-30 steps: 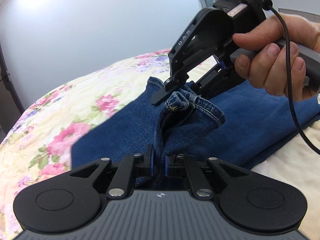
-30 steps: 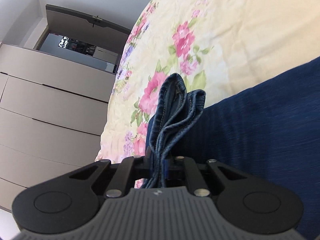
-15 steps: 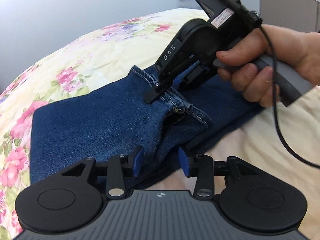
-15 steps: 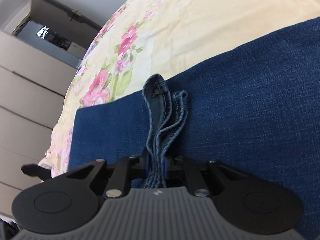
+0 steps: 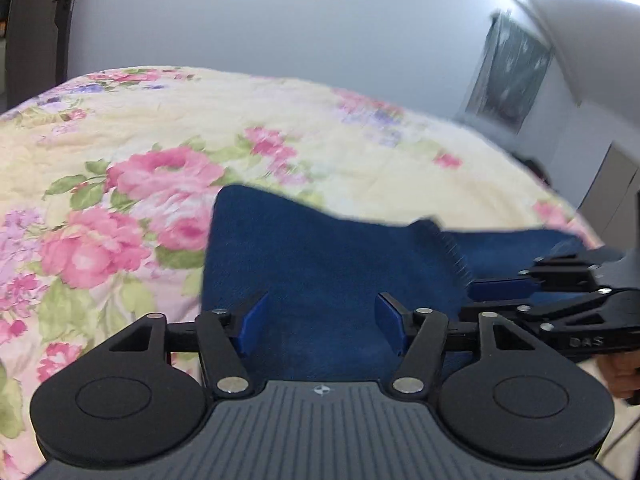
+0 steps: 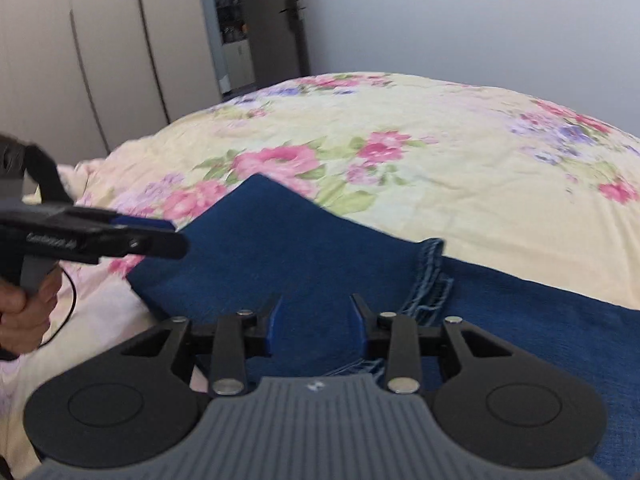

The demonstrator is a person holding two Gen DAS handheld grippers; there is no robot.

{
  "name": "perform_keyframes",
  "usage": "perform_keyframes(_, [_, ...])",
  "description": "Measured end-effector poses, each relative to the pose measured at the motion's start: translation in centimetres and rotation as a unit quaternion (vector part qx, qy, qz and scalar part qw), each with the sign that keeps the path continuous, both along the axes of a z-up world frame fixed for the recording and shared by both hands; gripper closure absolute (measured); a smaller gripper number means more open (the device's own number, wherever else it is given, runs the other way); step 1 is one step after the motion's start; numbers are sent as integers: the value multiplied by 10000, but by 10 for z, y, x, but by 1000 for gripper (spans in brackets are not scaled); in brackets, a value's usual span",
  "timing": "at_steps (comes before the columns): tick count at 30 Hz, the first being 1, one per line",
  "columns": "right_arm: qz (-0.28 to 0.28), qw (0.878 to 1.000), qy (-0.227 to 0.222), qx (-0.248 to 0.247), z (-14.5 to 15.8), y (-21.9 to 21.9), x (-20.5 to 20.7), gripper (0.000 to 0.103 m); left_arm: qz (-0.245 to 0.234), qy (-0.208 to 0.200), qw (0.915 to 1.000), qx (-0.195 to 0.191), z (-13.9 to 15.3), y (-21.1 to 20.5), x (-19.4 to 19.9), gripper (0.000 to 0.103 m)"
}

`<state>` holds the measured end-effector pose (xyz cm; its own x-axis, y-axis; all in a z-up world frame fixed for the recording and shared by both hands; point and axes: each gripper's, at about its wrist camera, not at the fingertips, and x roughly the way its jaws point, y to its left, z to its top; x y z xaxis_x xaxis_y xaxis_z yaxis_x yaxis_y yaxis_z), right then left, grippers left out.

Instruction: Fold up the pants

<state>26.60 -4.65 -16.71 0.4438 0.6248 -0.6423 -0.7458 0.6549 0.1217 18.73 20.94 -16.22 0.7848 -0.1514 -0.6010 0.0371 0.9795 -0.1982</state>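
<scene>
The dark blue jeans (image 5: 320, 248) lie folded flat on the floral bedspread (image 5: 120, 200), their stitched hem edge (image 6: 432, 276) resting on top of the lower layer. My left gripper (image 5: 320, 324) hovers over the near part of the denim, its jaws opening with no cloth pinched between the blue pads. My right gripper (image 6: 316, 320) is over the same fold beside the hem, its jaws also opening and free of cloth. Each gripper shows in the other's view: the right gripper (image 5: 560, 292) at the right edge, the left gripper (image 6: 100, 236) at the left, held by a hand (image 6: 20, 308).
The bedspread (image 6: 440, 160) stretches far beyond the jeans. Beige wardrobe doors (image 6: 80, 60) and a doorway (image 6: 236, 32) stand behind the bed on the left. A plain wall with a dark picture (image 5: 508, 84) lies on the other side.
Both grippers have let go of the bunched denim hem and rolled back to level. They pulled back from the jeans, which now lie flat instead of being lifted.
</scene>
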Motion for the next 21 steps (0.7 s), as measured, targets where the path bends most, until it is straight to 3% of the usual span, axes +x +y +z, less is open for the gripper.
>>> perform_keyframes(3, [22, 9983, 129, -572, -25, 13, -6, 73, 98, 327, 9993, 120, -22, -2, -5, 49])
perform_keyframes(5, [10, 9987, 173, -488, -38, 1, -11, 73, 77, 472, 9986, 233, -36, -1, -1, 56])
perform_keyframes(9, [-13, 9990, 255, -357, -40, -25, -22, 74, 203, 531, 9965, 611, -34, -12, 0, 56])
perform_keyframes(12, [-208, 9982, 369, -433, -32, -45, -29, 74, 387, 480, 9928, 1026, -24, -25, -2, 44])
perform_keyframes(14, [-474, 9978, 451, -50, -18, -73, -31, 73, 378, 253, 9921, 1171, -11, -36, -6, 29])
perform_keyframes(15, [-717, 9960, 483, 206, -8, -94, -32, 69, 324, 139, 9928, 1146, -4, -42, -8, 26])
perform_keyframes(18, [-1636, 9810, 518, 911, 13, -162, -33, 53, 150, -13, 9956, 924, 12, -66, -3, 19])
perform_keyframes(20, [-2388, 9639, 417, 1099, 22, -210, -34, 42, -2, -34, 9970, 773, 19, -90, 8, 19])
perform_keyframes(21, [-2747, 9544, 365, 1112, 25, -235, -35, 42, -105, -31, 9974, 715, 21, -107, 15, 19])
